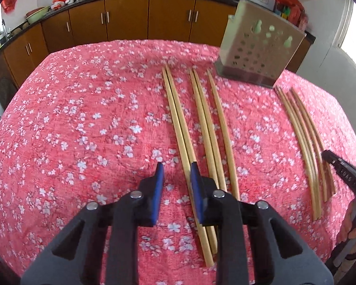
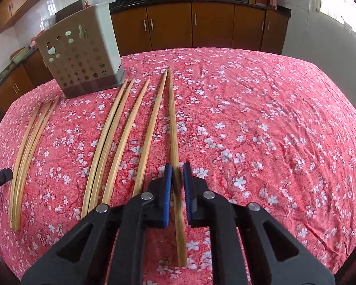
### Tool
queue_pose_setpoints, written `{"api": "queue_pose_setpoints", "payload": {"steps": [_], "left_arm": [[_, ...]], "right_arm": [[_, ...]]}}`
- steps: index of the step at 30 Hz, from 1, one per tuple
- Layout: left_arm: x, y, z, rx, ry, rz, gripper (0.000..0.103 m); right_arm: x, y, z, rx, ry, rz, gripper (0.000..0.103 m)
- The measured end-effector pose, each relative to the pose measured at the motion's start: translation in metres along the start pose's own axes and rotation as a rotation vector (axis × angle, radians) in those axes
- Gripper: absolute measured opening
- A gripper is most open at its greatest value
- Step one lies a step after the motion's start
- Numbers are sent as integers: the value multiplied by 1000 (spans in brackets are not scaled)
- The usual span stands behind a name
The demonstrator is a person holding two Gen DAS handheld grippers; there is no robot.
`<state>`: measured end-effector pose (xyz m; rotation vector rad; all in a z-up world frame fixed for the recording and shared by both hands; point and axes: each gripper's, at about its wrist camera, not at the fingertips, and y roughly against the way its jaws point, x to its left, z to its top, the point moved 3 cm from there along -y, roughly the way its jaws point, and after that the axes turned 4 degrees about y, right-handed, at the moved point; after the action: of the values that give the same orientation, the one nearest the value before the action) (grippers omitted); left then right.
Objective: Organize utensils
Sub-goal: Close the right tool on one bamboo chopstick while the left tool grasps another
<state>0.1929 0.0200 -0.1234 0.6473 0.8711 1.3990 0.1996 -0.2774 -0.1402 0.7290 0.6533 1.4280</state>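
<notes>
Chopsticks, pale wooden ones (image 1: 203, 118), are being kept flat in two loose bunches on a pink-red tablecloth dotted with little white blossoms (image 1: 83, 118). A beige plastic utensil holder with round holes and a dark base (image 1: 256, 47) is being left standing upright at the far side, roughly between the two bunches.

The right gripper (image 2: 177, 166) is being pressed together on the outermost chopstick of the right bunch (image 2: 172, 118). That stick is being pinched between the blue pads (image 2: 168, 190) near its thicker near end, with the thin tip being pointed toward the brown cabinets (image 2: 213, 26). Whether it's being lifted off the cloth can't really be told.

The left gripper (image 1: 176, 168) is being held low over the outer pair of the left bunch (image 1: 176, 118), jaws only narrowly spread. The pair is being crowded against one pad, but bare cloth is being shown between it and the other pad, so nothing is being gripped on that side.
</notes>
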Motion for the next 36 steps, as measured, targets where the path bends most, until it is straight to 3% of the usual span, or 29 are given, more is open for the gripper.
{"api": "queue_pose_setpoints", "payload": {"steps": [7,11,16,23,36], "left_arm": [[-1,-8,-2,10,-20,40,22],[-4,-12,-1,-2,-48,74,9],[15,-24,21,-20,-16,100,8],[36,-32,41,-68,14,40,8],[40,-15,20,-79,2,24,9]], "right_arm": [[0,-2,0,3,4,-7,11],[3,-3,0,-3,20,-6,12],[-2,-11,9,-14,20,2,9],[-14,-27,23,-28,-3,-17,9],[-16,-21,15,-26,-22,-5,9]]}}
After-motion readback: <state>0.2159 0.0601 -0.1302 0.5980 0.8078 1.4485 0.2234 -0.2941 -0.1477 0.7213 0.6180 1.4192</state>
